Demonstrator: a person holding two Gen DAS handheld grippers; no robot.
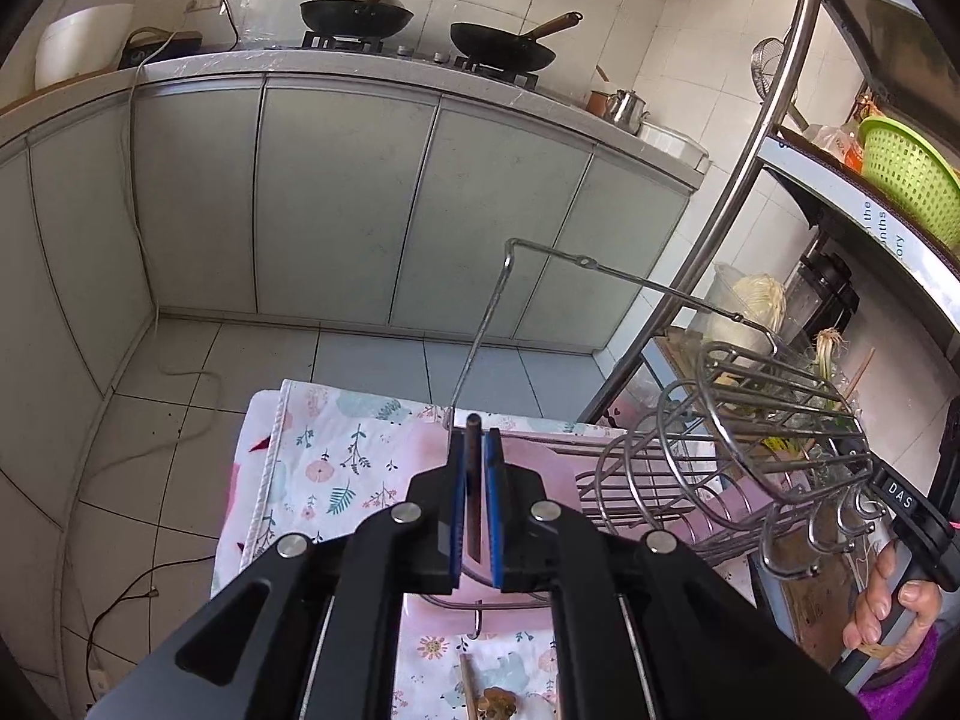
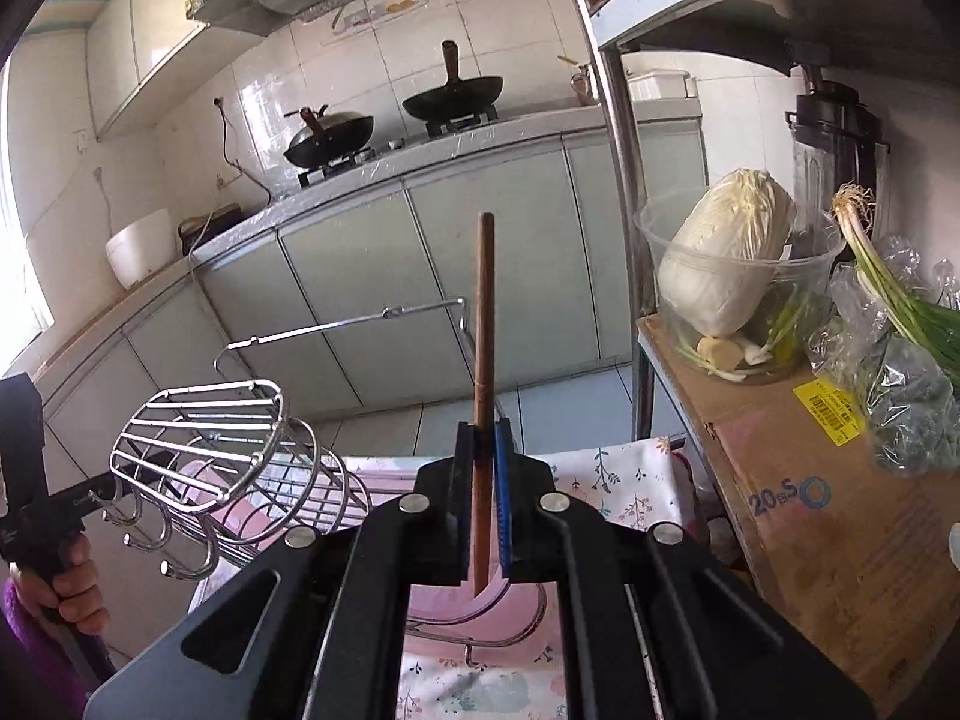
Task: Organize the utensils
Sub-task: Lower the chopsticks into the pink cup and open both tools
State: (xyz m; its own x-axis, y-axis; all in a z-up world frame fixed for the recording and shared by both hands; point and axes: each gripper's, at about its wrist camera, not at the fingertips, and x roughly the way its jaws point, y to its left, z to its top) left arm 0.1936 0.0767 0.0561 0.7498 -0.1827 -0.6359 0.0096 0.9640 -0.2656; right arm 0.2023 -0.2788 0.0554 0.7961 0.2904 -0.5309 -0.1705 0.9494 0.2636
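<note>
My left gripper (image 1: 477, 438) is shut on a dark brown chopstick (image 1: 473, 480) that points forward between the blue pads. My right gripper (image 2: 483, 429) is shut on a longer brown chopstick (image 2: 483, 324) that stands up and forward. A wire utensil holder (image 1: 750, 420) with hooks lies on its side on the floral cloth (image 1: 336, 456), right of the left gripper; in the right wrist view the holder (image 2: 210, 420) is at lower left. Another brown utensil (image 1: 468, 684) lies on the cloth below the left gripper.
A wire rack frame (image 1: 540, 264) rises from the table behind the holder. A metal shelf (image 1: 774, 120) at right holds a green basket (image 1: 912, 174), a cabbage tub (image 2: 732, 276), green onions (image 2: 900, 294) and a cardboard box (image 2: 840, 510). Cabinets (image 1: 336, 198) with woks stand beyond.
</note>
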